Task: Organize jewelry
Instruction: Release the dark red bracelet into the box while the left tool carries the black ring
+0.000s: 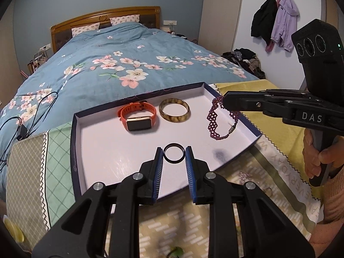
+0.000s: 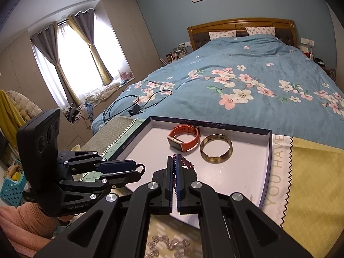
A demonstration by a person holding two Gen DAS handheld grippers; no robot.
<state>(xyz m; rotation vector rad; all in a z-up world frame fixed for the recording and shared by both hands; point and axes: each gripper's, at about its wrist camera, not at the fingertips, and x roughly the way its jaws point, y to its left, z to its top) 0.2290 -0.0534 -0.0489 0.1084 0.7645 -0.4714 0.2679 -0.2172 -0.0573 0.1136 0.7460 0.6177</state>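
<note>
Jewelry colours on a white-lined, navy-edged tray (image 1: pixel 86 150)

An orange watch (image 1: pixel 137 116), mottled amber bangle (image 1: pixel 174 110), purple beaded bracelet (image 1: pixel 215 120) and black ring (image 1: pixel 173 153); behind, a blue quilt (image 1: pixel 129 60) with pink-white blossoms.

White capitals "DAS" stand on the black body of the right gripper (image 1: pixel 223 102), seen from the left wrist. Pale lettering "GenRobot.AI", partly cut off, runs along the black frame of the left gripper (image 2: pixel 140 169). The white band of the yellow zigzag-edged cloth (image 2: pixel 277 163) reads "YOU HAVE".
</note>
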